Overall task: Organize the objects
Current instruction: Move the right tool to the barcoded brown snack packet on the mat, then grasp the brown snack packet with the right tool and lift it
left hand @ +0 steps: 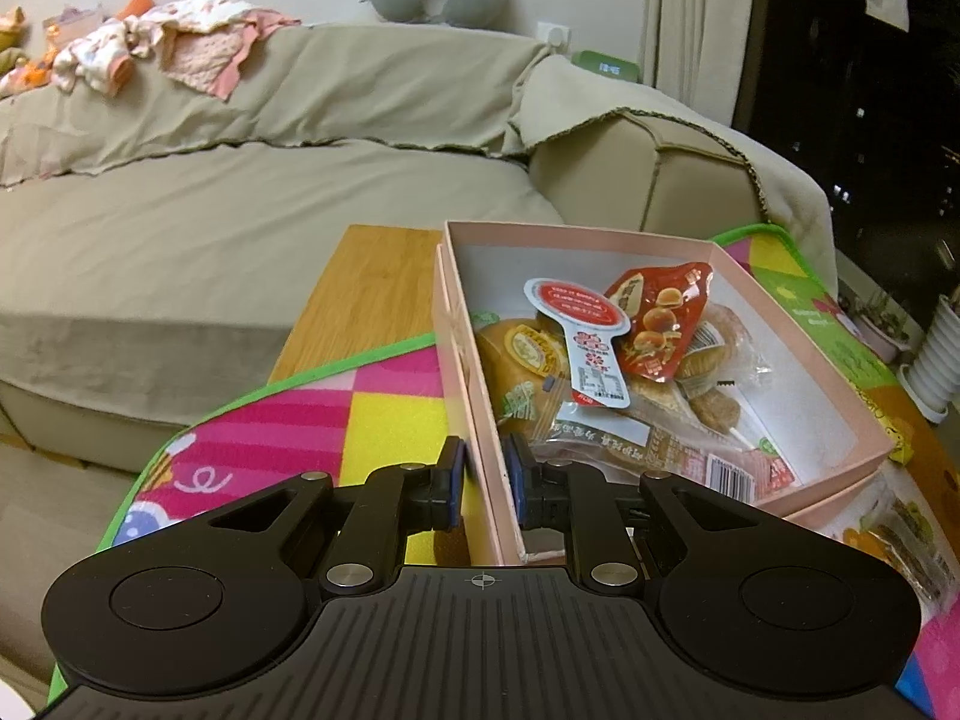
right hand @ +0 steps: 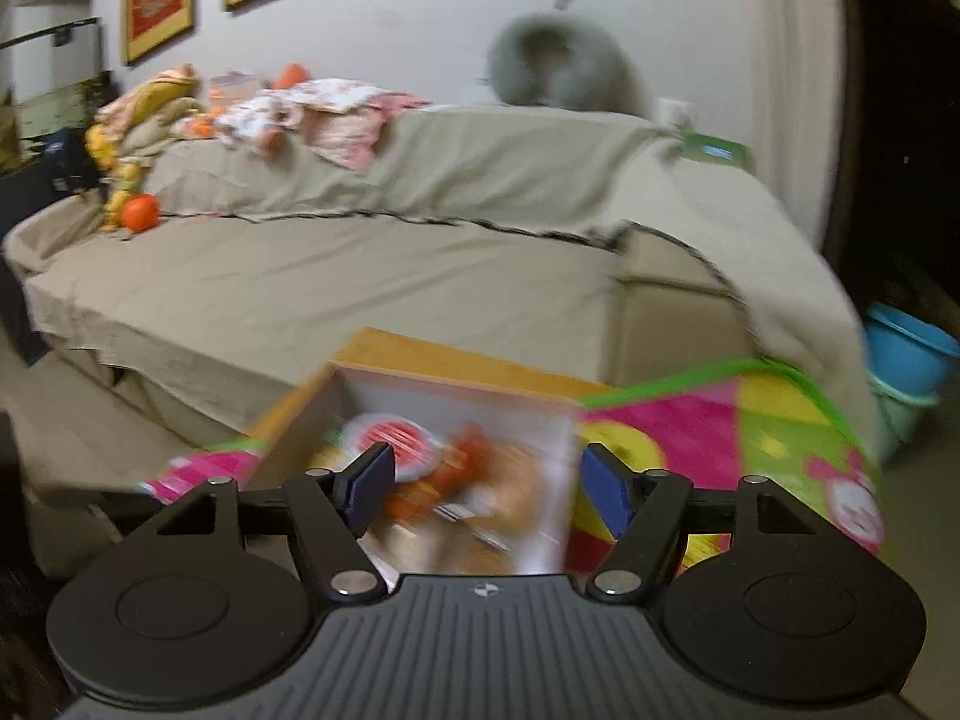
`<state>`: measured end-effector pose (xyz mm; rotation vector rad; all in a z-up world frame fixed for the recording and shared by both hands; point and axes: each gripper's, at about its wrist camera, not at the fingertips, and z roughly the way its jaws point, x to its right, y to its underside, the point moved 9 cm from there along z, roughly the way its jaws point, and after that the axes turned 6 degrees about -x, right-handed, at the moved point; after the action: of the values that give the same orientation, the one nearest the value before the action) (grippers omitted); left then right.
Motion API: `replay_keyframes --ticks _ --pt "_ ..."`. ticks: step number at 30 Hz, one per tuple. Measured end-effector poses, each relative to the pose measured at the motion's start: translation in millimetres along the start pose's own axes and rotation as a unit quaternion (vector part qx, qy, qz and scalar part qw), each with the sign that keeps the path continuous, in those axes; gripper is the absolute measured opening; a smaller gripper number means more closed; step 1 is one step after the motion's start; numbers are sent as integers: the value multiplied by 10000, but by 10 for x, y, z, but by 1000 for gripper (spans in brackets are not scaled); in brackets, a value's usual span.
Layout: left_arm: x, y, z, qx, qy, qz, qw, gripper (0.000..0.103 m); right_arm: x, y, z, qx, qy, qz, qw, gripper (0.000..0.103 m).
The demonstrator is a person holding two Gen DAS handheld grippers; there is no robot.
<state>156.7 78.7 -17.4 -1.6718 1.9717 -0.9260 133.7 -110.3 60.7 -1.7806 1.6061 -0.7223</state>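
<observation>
Steadying the pink box (left hand: 480, 420) works best if the left gripper (left hand: 485, 483) holds its near wall pinched between narrow jaws while the right gripper (right hand: 486, 489), jaws wide and empty, comes in over the snacks, blurred in its own view. The box sits on a colourful mat (left hand: 336, 414) and holds a red packet (left hand: 660, 324) and a lollipop (left hand: 576, 330). Their print is too small to read; only a barcode (left hand: 729, 477) is plain.

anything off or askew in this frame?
Nothing spilled or damaged. Snack packets lie jumbled in the pink box, which sits on a second pink piece. Left tongs are clamped on the box's near wall. Right tongs are open above the box; that view is motion-blurred.
</observation>
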Motion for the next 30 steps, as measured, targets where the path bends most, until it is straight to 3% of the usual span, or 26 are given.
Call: replay_keyframes --ticks 8,17,21,26,30 --pt "-24 -38 57 -44 71 107 9999 17 837 801 -119 -542 559 774 9940 74" --pt "-38 -15 52 -78 52 37 9999 16 831 1635 -105 -1197 328 1197 9850 75" --pt "-35 -6 45 -68 43 9 10000 16 679 1699 -72 -1238 309 1095 9858 76" --pt "-32 -5 42 -64 47 8 10000 16 431 1680 -80 -1309 -180 994 9862 77" --pt "-29 -4 41 -63 49 7 10000 16 382 1654 -43 -1289 -106 918 9873 77"
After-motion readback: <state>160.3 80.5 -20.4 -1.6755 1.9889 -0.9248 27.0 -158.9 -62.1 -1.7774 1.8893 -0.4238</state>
